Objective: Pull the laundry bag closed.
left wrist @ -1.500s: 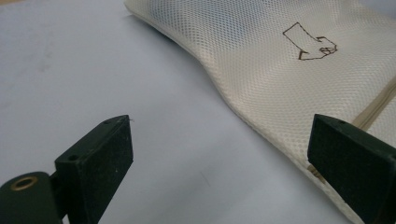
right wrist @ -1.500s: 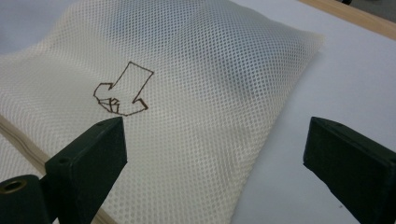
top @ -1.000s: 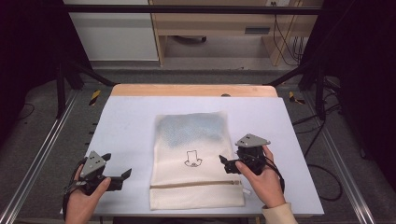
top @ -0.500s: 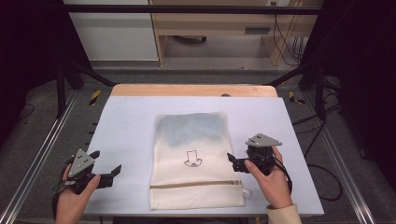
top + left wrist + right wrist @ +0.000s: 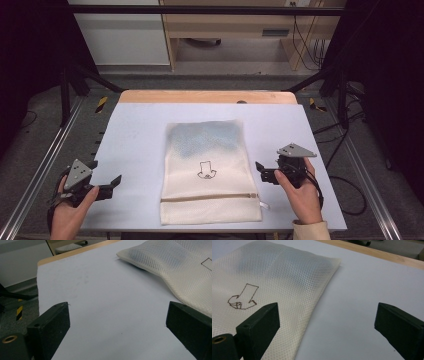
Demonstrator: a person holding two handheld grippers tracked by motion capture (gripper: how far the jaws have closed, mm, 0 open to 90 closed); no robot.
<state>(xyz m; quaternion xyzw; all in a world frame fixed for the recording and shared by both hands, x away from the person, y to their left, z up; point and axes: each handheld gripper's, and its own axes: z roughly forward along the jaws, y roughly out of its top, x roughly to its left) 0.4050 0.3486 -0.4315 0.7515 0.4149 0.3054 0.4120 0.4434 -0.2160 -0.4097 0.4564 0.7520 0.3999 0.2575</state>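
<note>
Pale blue-grey surface [image 5: 135, 130] with a wooden far edge sits under my high view, dark floor and metal rails around it. At its middle lies the mesh bag [image 5: 207, 170], cream-coloured and flat, with its long side running away from me. I see a bluish shade through its far half, a small brown outline drawing [image 5: 206, 170] near its centre, and a zipper line [image 5: 210, 198] crossing its near end, the pull [image 5: 263, 205] poking out at the right corner.

My right hand-held gripper [image 5: 260, 171] hovers just beside the bag's right edge, about level with the drawing, not touching it. Its jaws are spread wide with nothing between them; in the right gripper view one jaw hangs over the mesh and the other over bare surface. The grey three-cornered plate [image 5: 296, 150] rides on top, and my right hand [image 5: 300, 192] grips the handle.

My left hand-held gripper [image 5: 113, 182] is near the surface's left front corner, well apart from the bag, jaws released and empty, pointing toward it. The left gripper view shows the bag's edge [image 5: 175, 267] off to the upper right, with bare surface between the jaws.
</note>
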